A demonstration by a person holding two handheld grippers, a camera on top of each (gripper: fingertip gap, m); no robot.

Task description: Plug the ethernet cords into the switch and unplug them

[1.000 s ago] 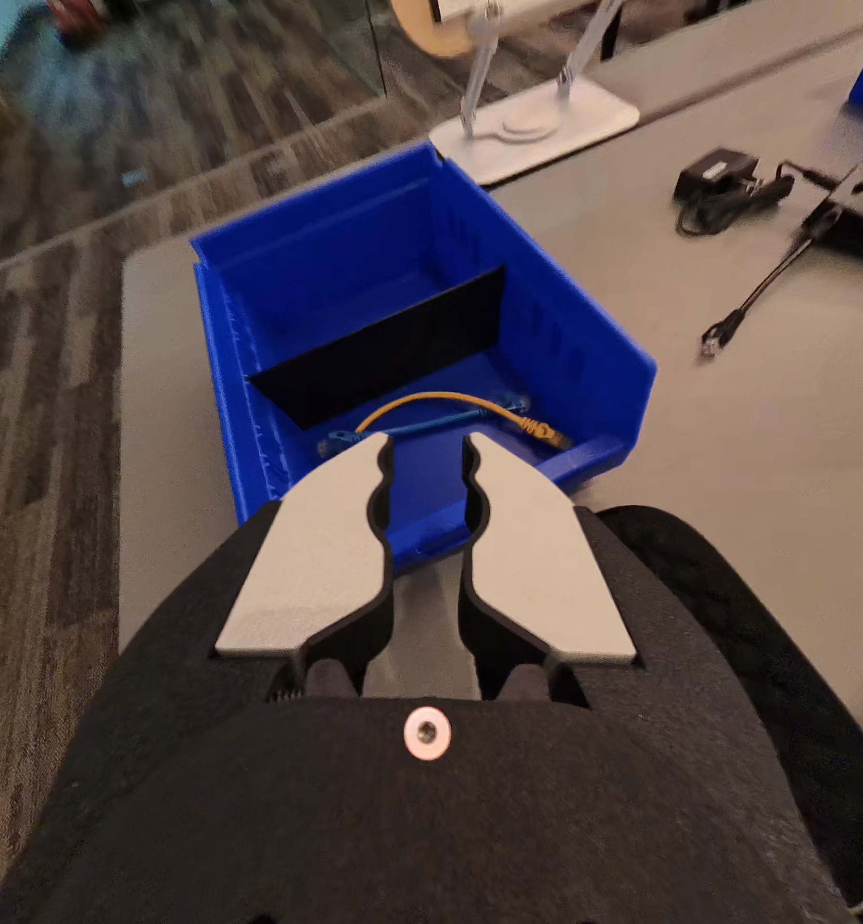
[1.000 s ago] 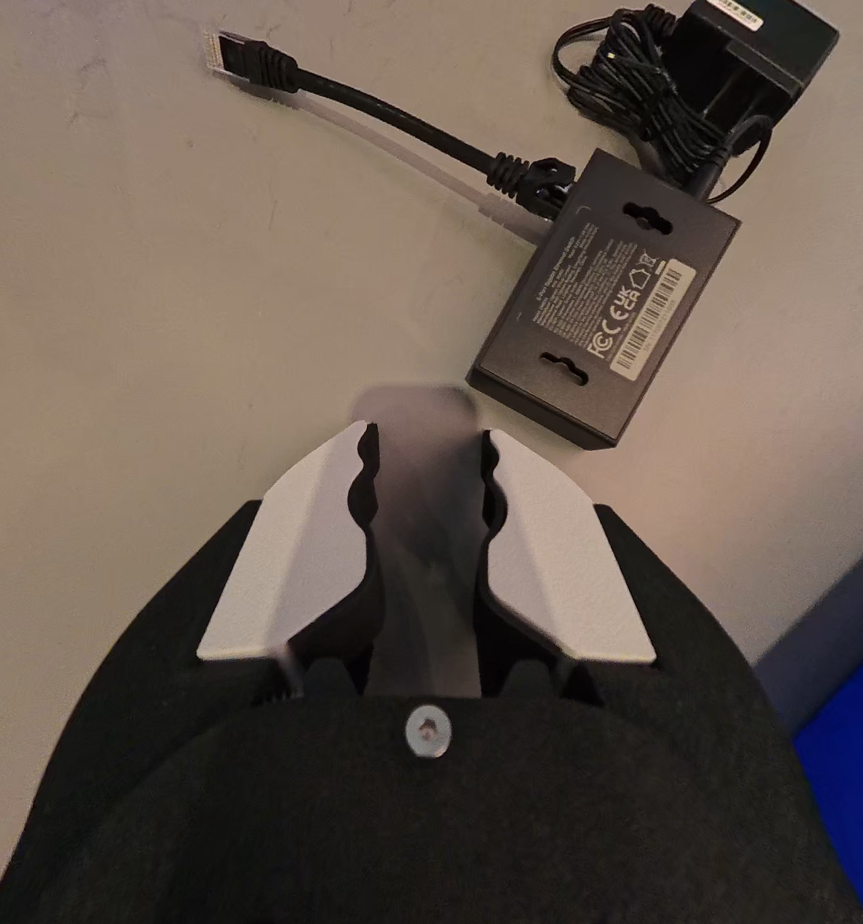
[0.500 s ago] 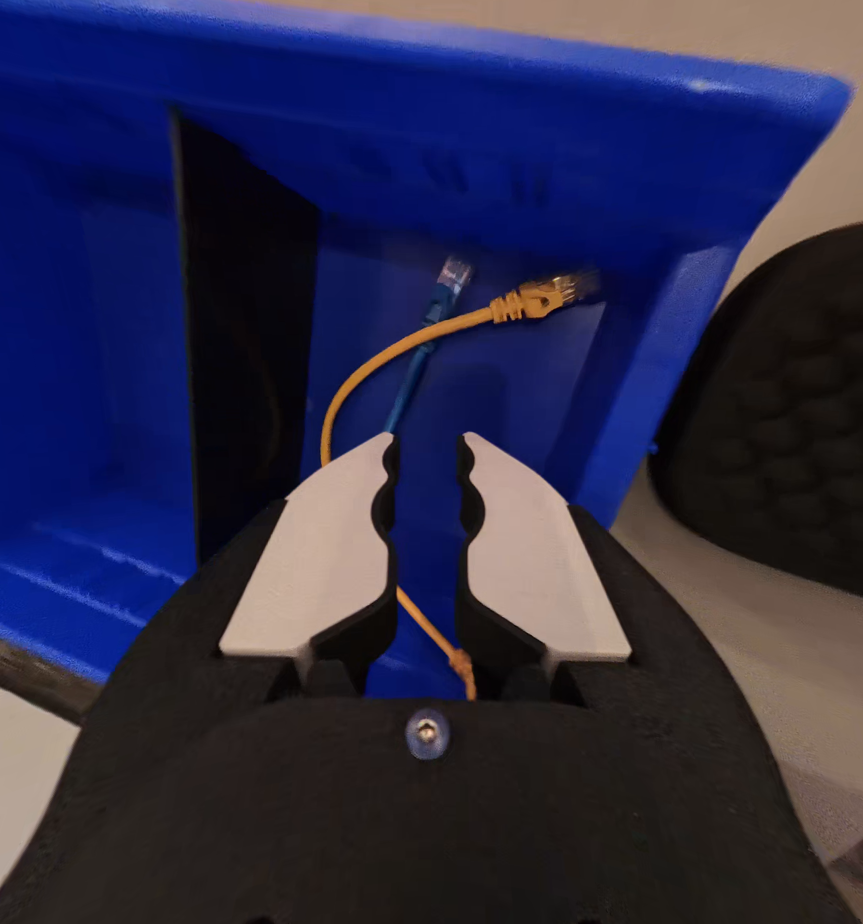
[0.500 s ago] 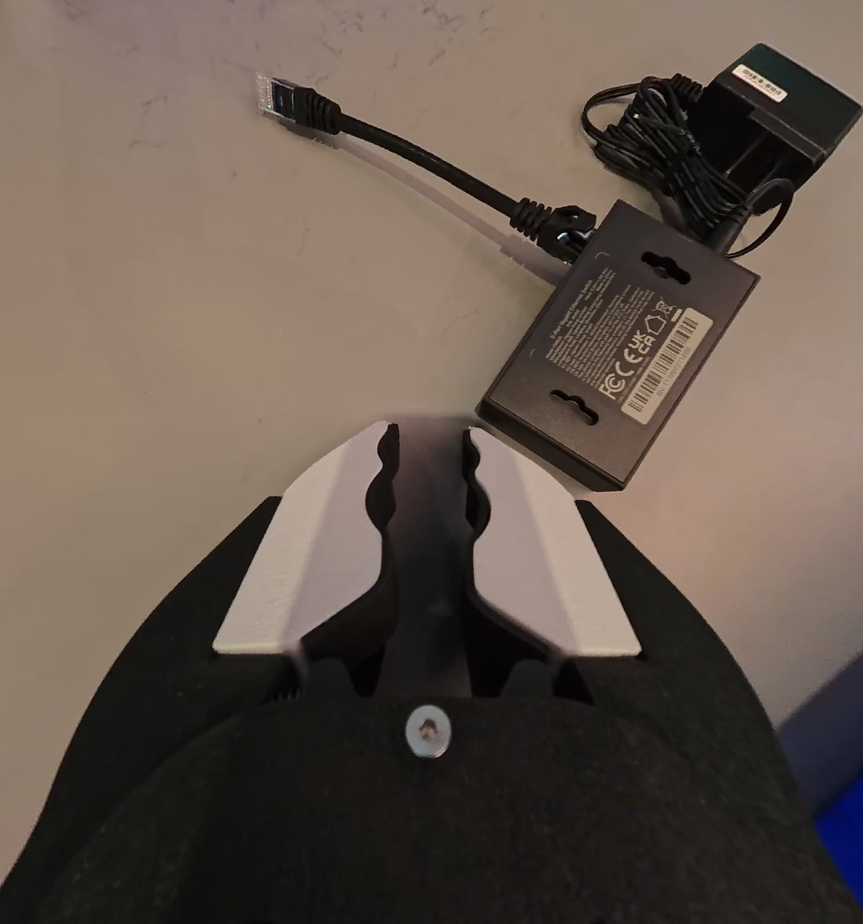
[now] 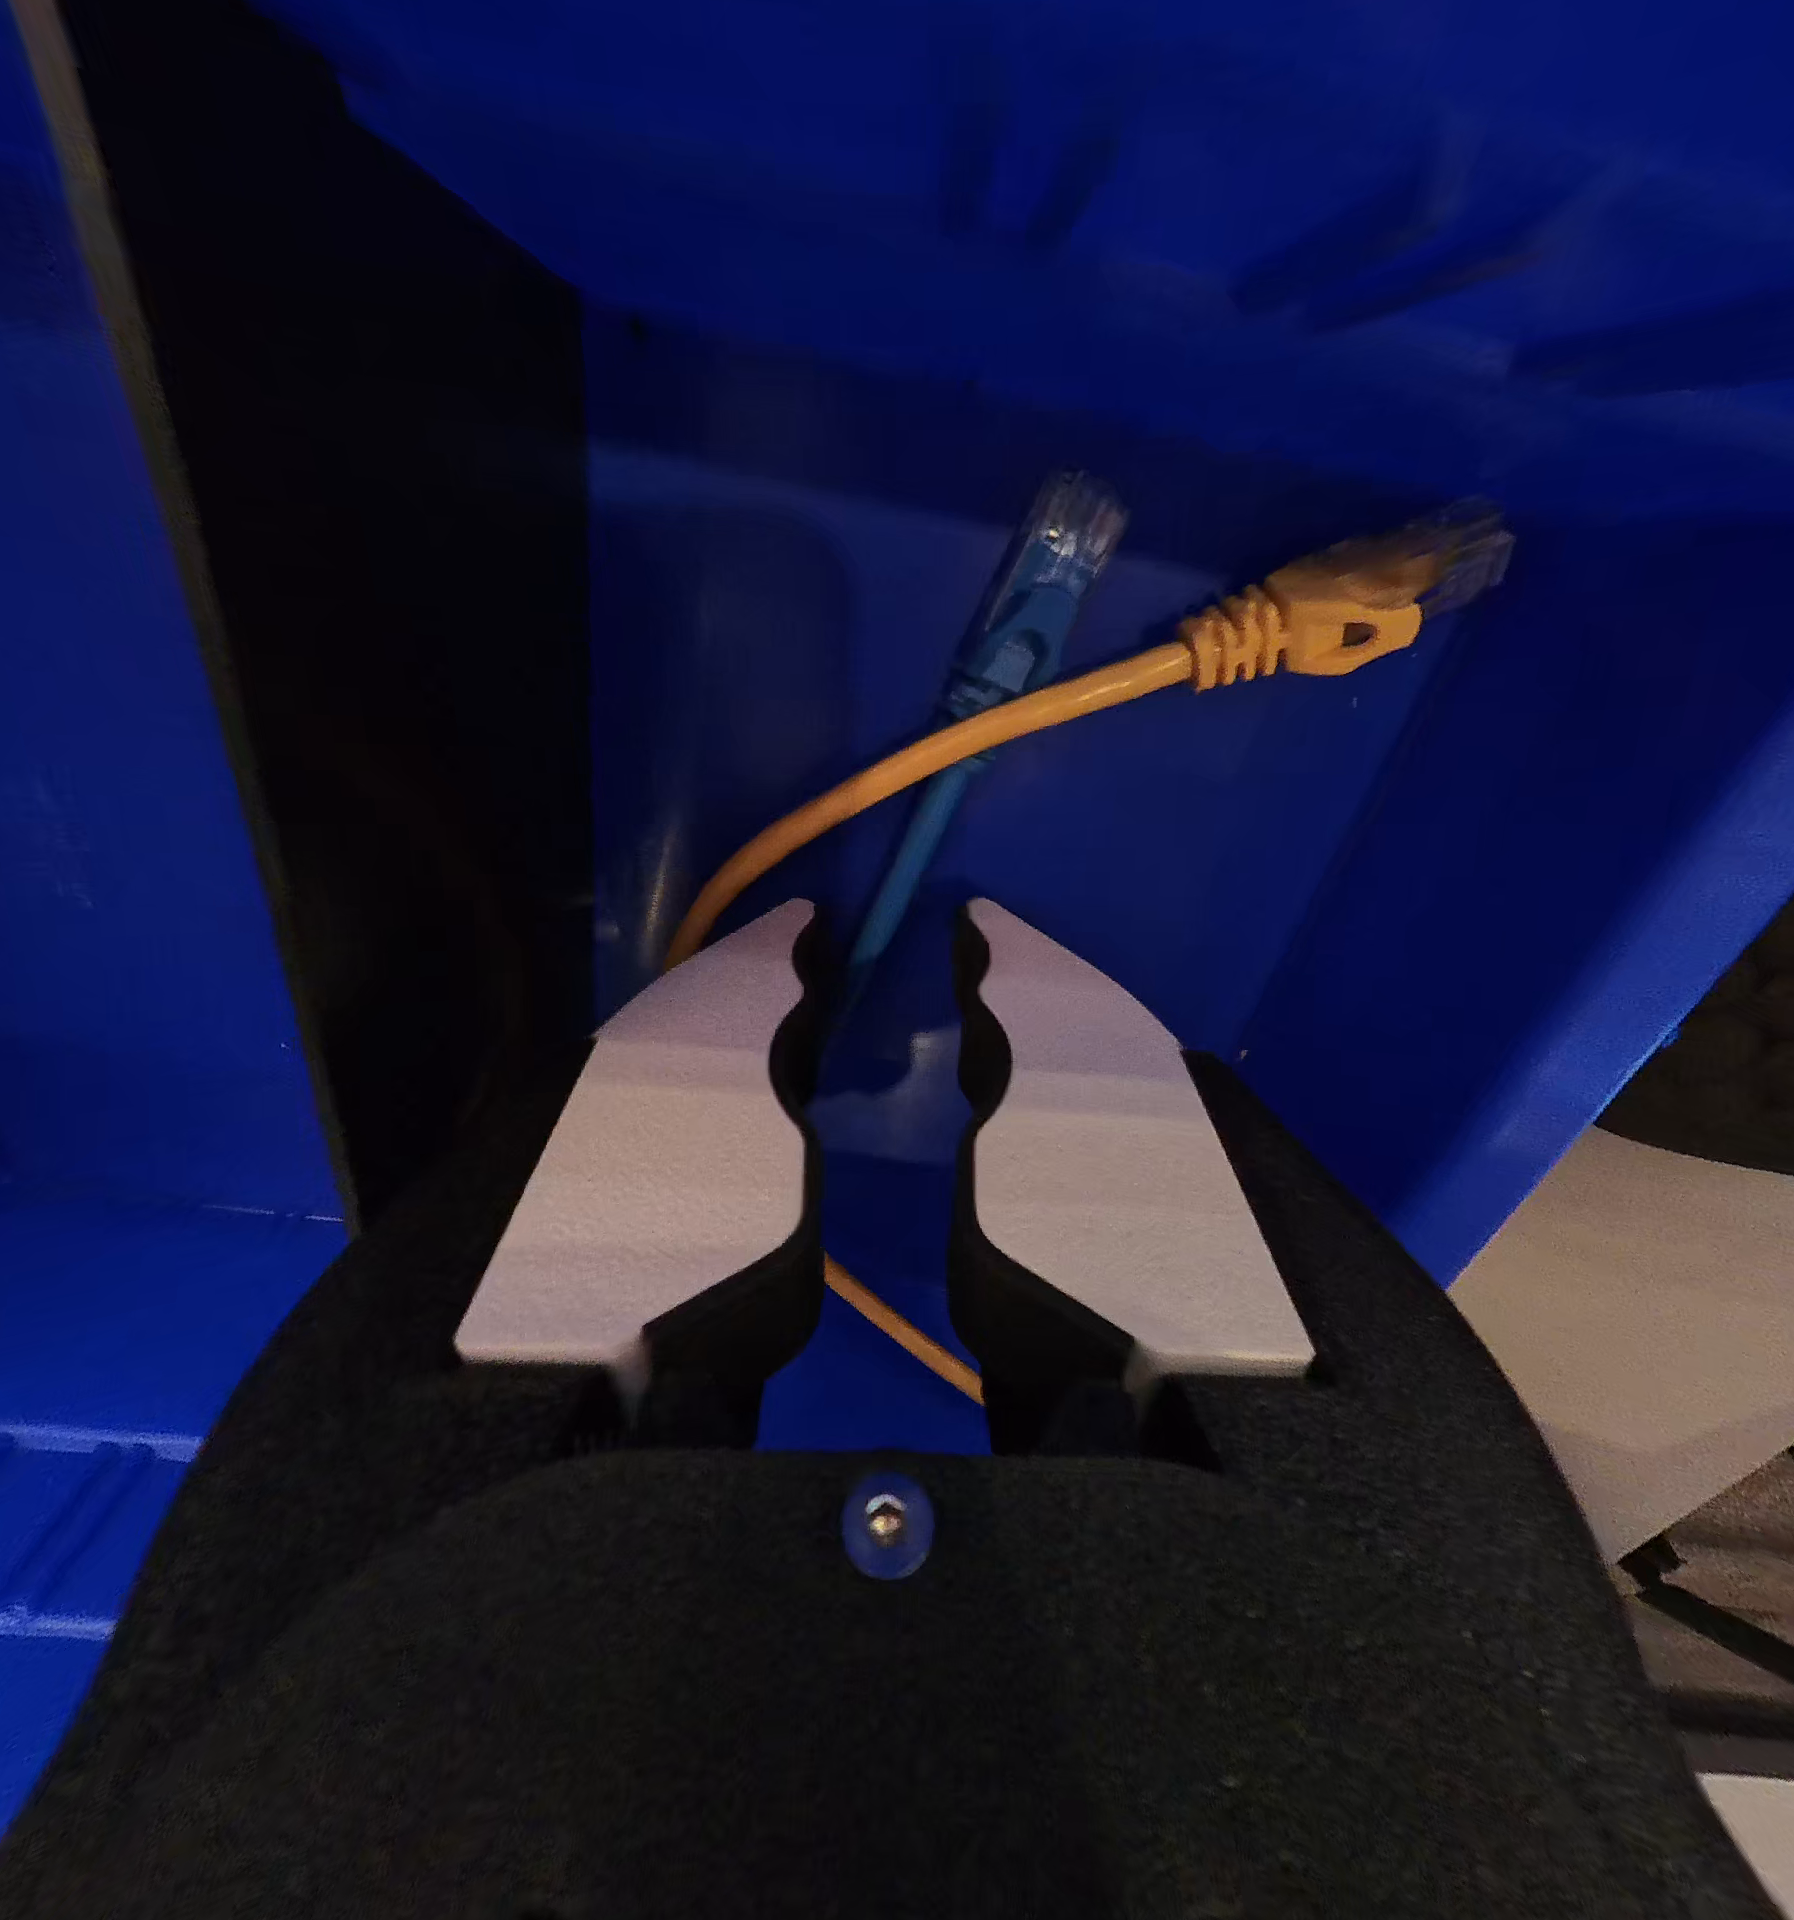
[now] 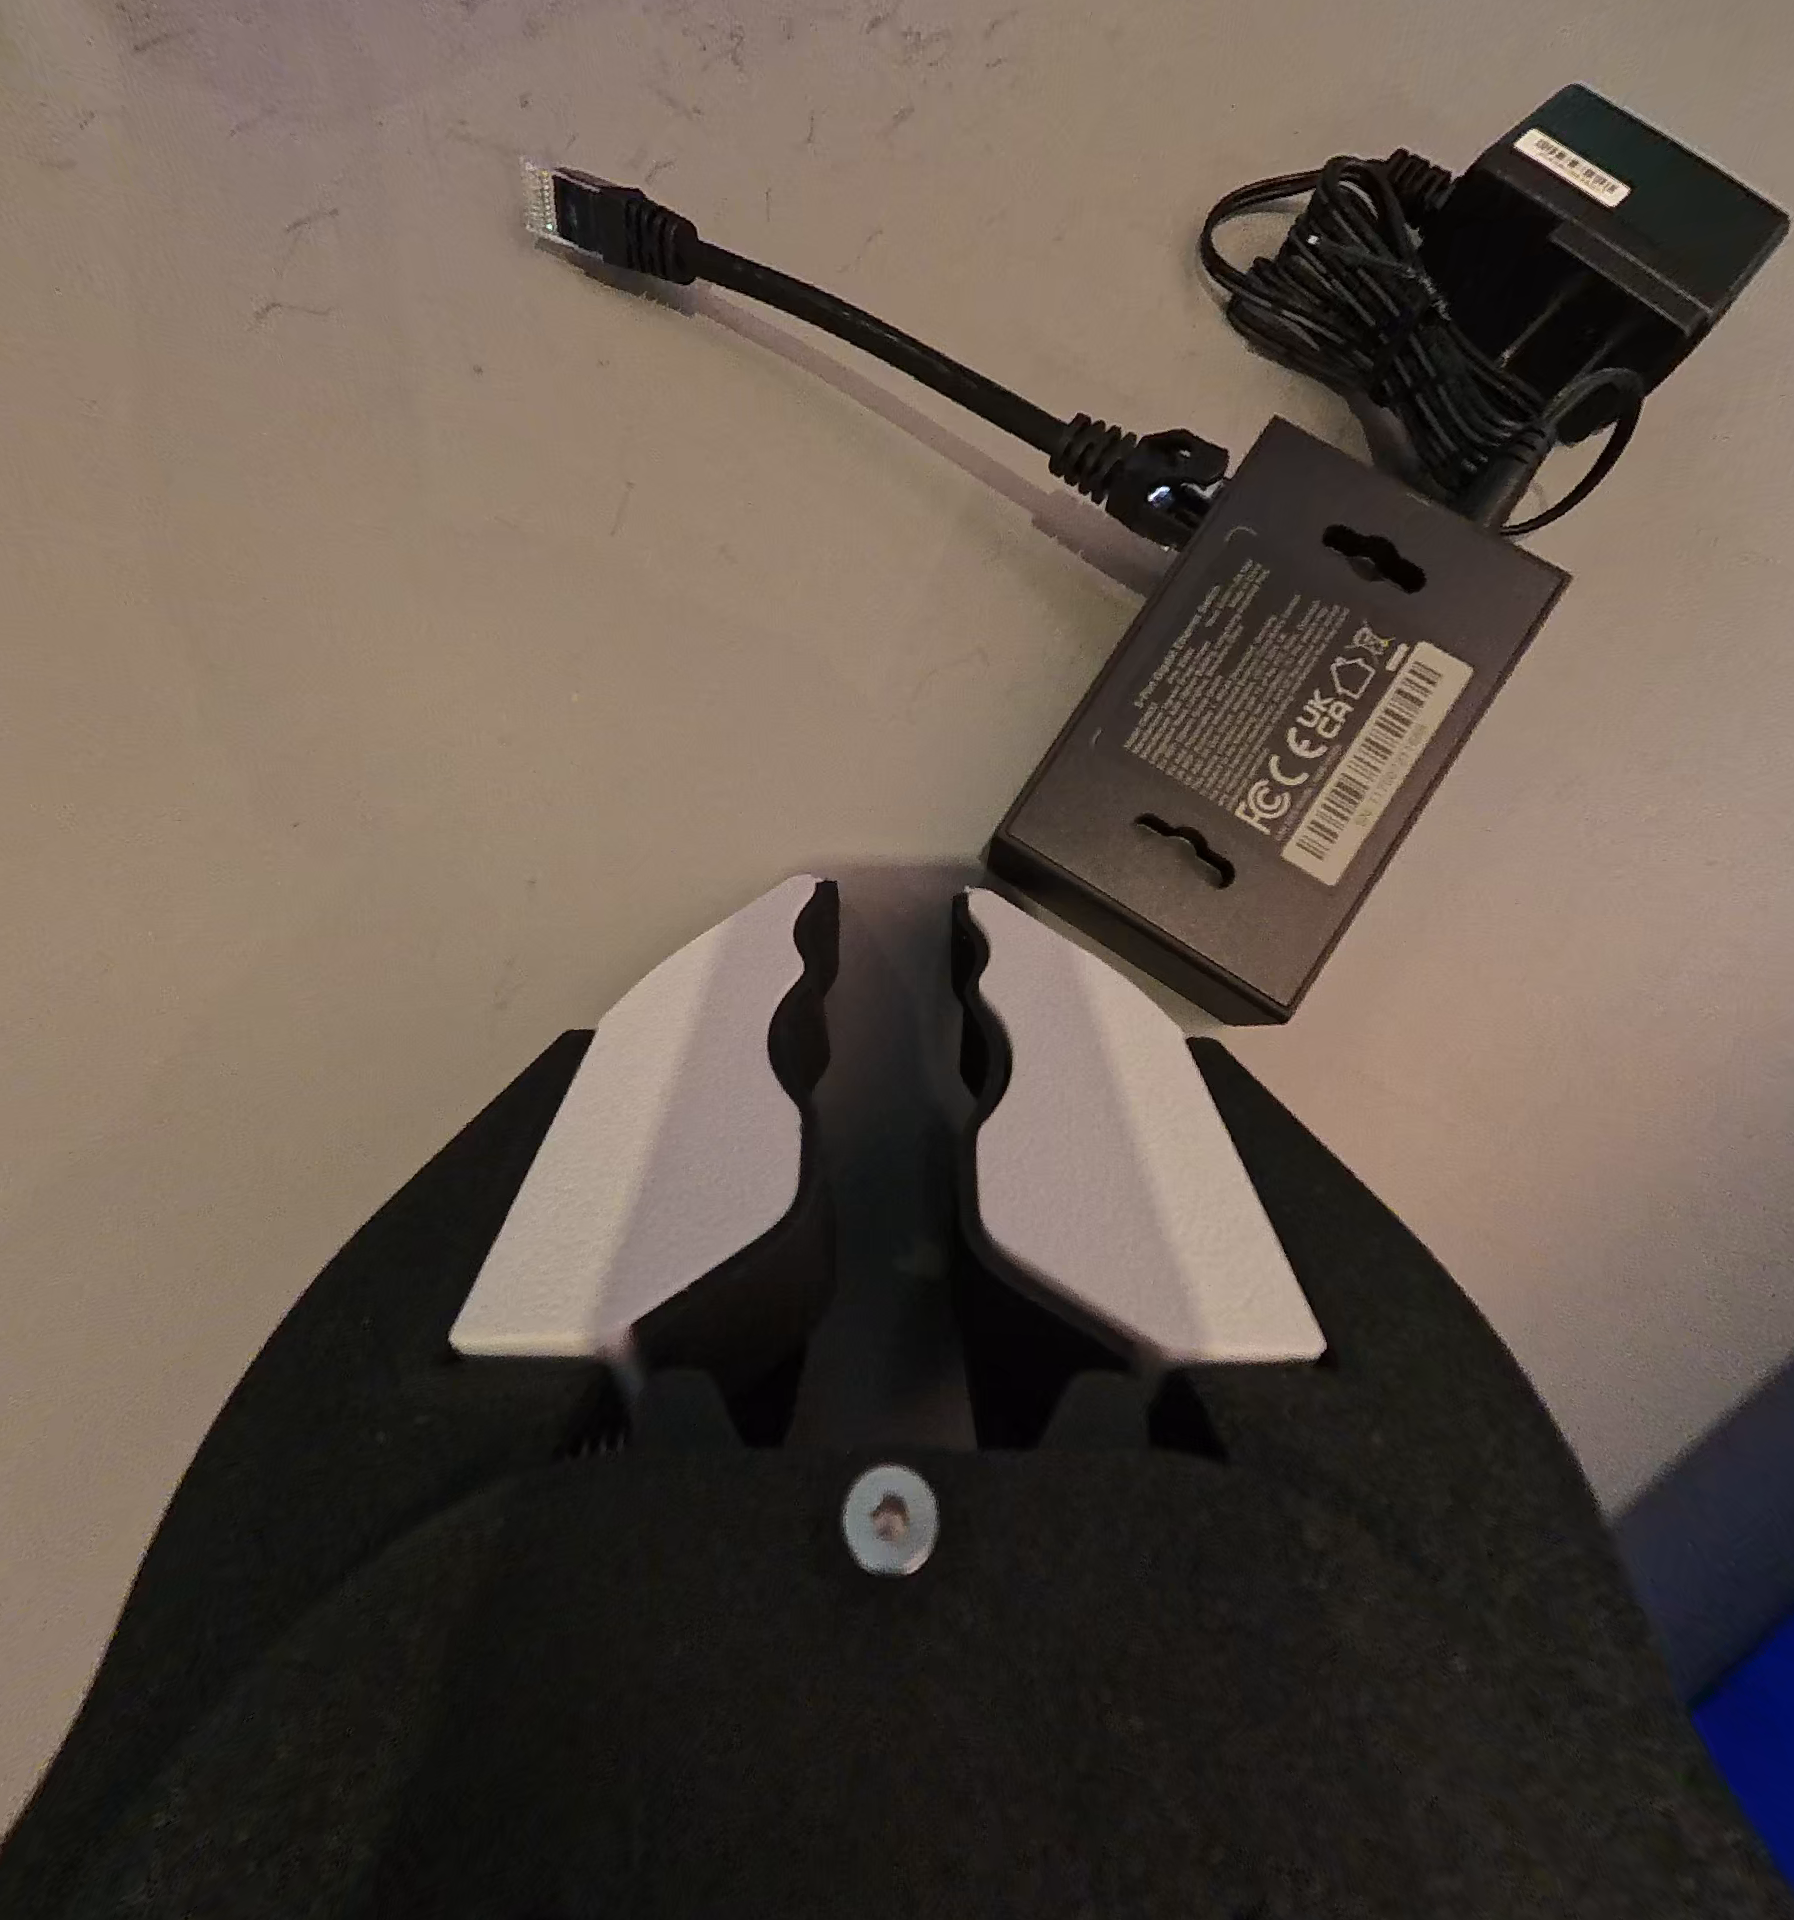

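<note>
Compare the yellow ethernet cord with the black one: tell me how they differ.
The yellow cord lies loose in the blue bin, crossing over a blue cord; the black cord lies on the grey table.
The black cord has one end at the switch, seemingly plugged in; the yellow cord's visible plug is free, and no switch shows near it.
The yellow cord curves in an arc; the black one runs nearly straight.
Both show a clear-tipped plug, and neither is gripped.

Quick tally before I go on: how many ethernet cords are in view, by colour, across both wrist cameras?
Yellow ethernet cord, in the blue bin: 1
Blue ethernet cord, in the same bin: 1
Black ethernet cord, on the table, one end at the switch: 1
Total: 3
</note>
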